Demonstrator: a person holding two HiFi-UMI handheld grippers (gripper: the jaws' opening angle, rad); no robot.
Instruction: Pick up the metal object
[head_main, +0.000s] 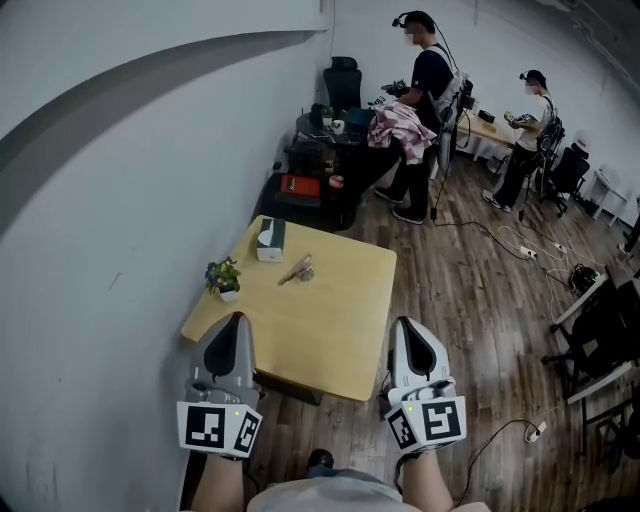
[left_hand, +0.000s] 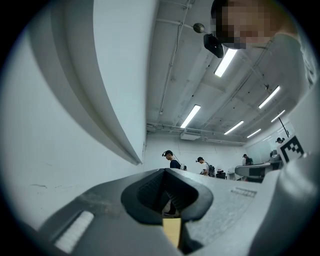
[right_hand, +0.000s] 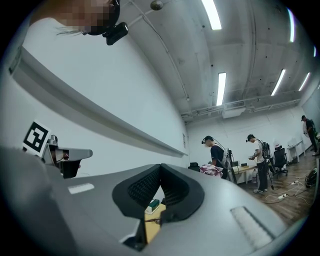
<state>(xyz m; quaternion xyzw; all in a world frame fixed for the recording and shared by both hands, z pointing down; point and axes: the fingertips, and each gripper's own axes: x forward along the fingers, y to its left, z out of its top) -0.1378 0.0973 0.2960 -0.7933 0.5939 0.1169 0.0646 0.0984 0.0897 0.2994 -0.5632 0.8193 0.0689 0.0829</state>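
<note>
Metal object (head_main: 297, 268): lying on the far half of the wooden table (head_main: 340, 330), between tissue box (head_main: 270, 239) and potted plant (head_main: 223, 278), touching neither. Left gripper (head_main: 237, 322) and right gripper (head_main: 408, 326): at the table's near edge, well apart from the object, jaw tips closed together, nothing held.

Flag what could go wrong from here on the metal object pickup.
1. The left tool and right tool are both shut. If one reaches the metal object without opening, it would likely shove it across the table rather than grip it.
2. The object lies low on the tabletop, so the jaws may skid over it.
3. The tissue box and potted plant sit close by; a wide approach from the left could knock them.
</note>
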